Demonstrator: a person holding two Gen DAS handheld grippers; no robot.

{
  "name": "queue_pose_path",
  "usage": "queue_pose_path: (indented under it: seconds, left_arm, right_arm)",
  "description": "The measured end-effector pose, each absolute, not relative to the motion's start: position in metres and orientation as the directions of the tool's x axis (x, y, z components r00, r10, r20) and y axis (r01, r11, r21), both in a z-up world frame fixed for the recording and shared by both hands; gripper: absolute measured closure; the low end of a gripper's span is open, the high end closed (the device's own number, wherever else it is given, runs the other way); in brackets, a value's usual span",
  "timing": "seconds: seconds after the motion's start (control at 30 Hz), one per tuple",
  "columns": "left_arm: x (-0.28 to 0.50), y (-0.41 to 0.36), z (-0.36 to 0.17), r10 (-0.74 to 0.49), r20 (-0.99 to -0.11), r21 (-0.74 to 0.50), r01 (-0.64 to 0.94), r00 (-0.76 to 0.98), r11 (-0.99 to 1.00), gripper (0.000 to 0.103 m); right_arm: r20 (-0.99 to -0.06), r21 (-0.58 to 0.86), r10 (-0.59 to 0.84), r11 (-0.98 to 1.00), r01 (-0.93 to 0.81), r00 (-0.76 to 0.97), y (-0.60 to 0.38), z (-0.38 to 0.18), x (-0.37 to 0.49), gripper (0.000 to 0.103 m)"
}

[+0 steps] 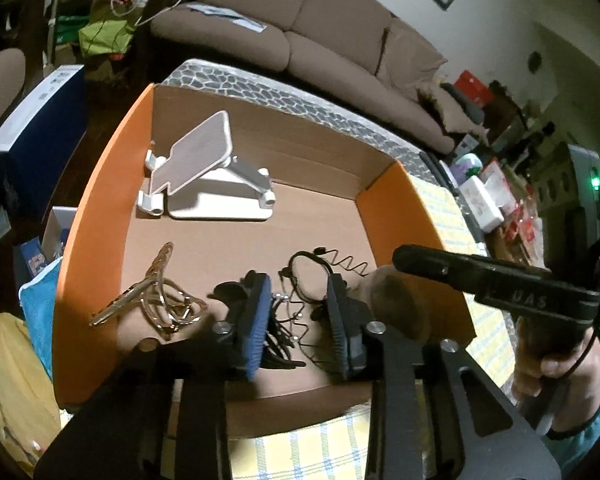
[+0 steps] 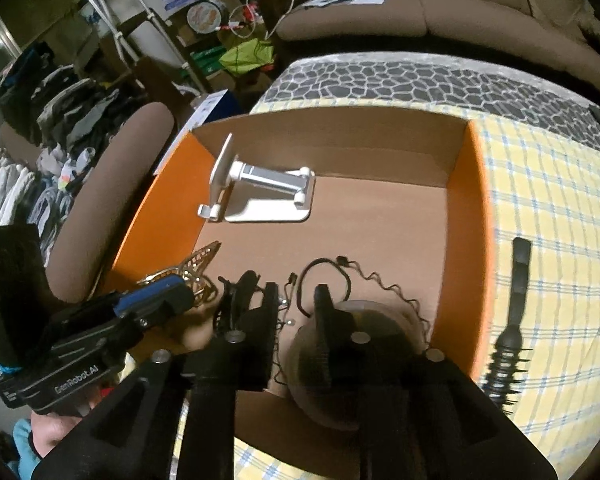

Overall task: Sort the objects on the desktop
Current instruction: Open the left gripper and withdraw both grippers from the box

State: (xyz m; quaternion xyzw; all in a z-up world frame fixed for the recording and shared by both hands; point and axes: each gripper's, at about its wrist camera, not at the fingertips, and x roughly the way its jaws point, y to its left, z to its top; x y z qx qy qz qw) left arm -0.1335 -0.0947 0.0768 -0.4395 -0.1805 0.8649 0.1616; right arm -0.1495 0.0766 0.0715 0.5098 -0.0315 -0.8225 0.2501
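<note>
black handheld tongs, teal sleeves

the left tongs [image 1: 296, 320] are matte black with round silver screws at the finger bases, one finger faced with a ribbed blue pad [image 1: 256, 328], the other ribbed black. the right tongs [image 2: 296, 320] are all black, with the same silver screws. at the lower left of the right wrist view the left body carries white "genrobot.ai" lettering. a thin black cable and a teal sleeve [image 1: 580, 436] show at the left wrist view's lower right.

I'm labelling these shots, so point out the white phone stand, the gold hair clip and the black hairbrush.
white phone stand [image 1: 204, 152]: left wrist view, on its tilted plate.
gold hair clip [image 1: 156, 304]: left wrist view, on its looped middle.
black hairbrush [image 2: 514, 320]: right wrist view, on its handle near the bristles.
</note>
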Motion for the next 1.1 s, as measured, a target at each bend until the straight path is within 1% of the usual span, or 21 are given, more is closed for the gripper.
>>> queue_pose_path:
  seconds: [0.03, 0.1, 0.2, 0.3, 0.37, 0.4, 0.43, 0.47, 0.5, 0.53, 0.6, 0.7, 0.77, 0.83, 1.1]
  left_arm:
    - [-0.133, -0.092, 0.079, 0.437, -0.7, -0.449, -0.128, -0.565, -0.884, 0.073]
    - [-0.13, -0.086, 0.083, 0.442, -0.696, -0.442, -0.147, -0.565, -0.885, 0.07]
    - [-0.127, -0.075, 0.089, 0.451, -0.693, -0.436, -0.172, -0.563, -0.884, 0.062]
    - [-0.122, -0.062, 0.097, 0.451, -0.688, -0.421, -0.194, -0.568, -0.886, 0.05]
    - [-0.12, -0.054, 0.099, 0.473, -0.677, -0.439, -0.206, -0.564, -0.874, 0.03]
    - [-0.12, -0.049, 0.099, 0.486, -0.673, -0.45, -0.214, -0.558, -0.867, 0.024]
    - [-0.12, -0.044, 0.099, 0.493, -0.671, -0.454, -0.219, -0.554, -0.864, 0.013]
    - [-0.12, -0.039, 0.099, 0.497, -0.671, -0.455, -0.225, -0.55, -0.862, 0.004]
    - [-0.119, -0.034, 0.099, 0.503, -0.67, -0.457, -0.231, -0.546, -0.859, 0.001]
    - [-0.118, -0.03, 0.1, 0.508, -0.669, -0.46, -0.236, -0.542, -0.856, 0.0]
    - [-0.118, -0.019, 0.101, 0.513, -0.673, -0.458, -0.244, -0.533, -0.855, 0.0]
    - [-0.115, -0.006, 0.104, 0.516, -0.674, -0.453, -0.256, -0.529, -0.854, 0.0]
    - [-0.113, 0.005, 0.107, 0.514, -0.677, -0.443, -0.267, -0.527, -0.856, 0.0]
    - [-0.11, 0.017, 0.11, 0.505, -0.685, -0.421, -0.281, -0.525, -0.862, 0.0]
    - [-0.089, 0.072, 0.113, 0.488, -0.712, -0.342, -0.358, -0.505, -0.869, 0.0]
  right_arm:
    - [-0.821, 0.305, -0.442, -0.875, 0.377, -0.362, 0.079, 0.074, -0.149, 0.075]
    - [-0.815, 0.304, -0.44, -0.879, 0.368, -0.377, 0.087, 0.078, -0.148, 0.071]
    - [-0.805, 0.31, -0.439, -0.884, 0.349, -0.398, 0.101, 0.085, -0.149, 0.065]
    - [-0.797, 0.313, -0.435, -0.891, 0.329, -0.42, 0.119, 0.091, -0.149, 0.056]
    - [-0.793, 0.317, -0.43, -0.896, 0.311, -0.432, 0.132, 0.094, -0.149, 0.052]
    - [-0.791, 0.322, -0.429, -0.898, 0.3, -0.436, 0.138, 0.095, -0.15, 0.049]
    - [-0.789, 0.328, -0.431, -0.898, 0.293, -0.437, 0.143, 0.096, -0.15, 0.045]
    - [-0.786, 0.339, -0.436, -0.897, 0.284, -0.438, 0.149, 0.097, -0.15, 0.042]
    - [-0.783, 0.357, -0.446, -0.893, 0.276, -0.434, 0.157, 0.096, -0.15, 0.034]
    - [-0.782, 0.366, -0.451, -0.891, 0.269, -0.429, 0.164, 0.096, -0.15, 0.028]
    - [-0.782, 0.371, -0.451, -0.892, 0.259, -0.431, 0.173, 0.096, -0.15, 0.021]
    - [-0.786, 0.351, -0.428, -0.903, 0.246, -0.447, 0.186, 0.097, -0.148, 0.017]
    - [-0.789, 0.341, -0.413, -0.91, 0.235, -0.455, 0.194, 0.097, -0.148, 0.012]
    - [-0.787, 0.328, -0.392, -0.92, 0.215, -0.477, 0.206, 0.099, -0.146, 0.001]
    - [-0.779, 0.339, -0.382, -0.924, 0.178, -0.498, 0.246, 0.098, -0.142, 0.001]
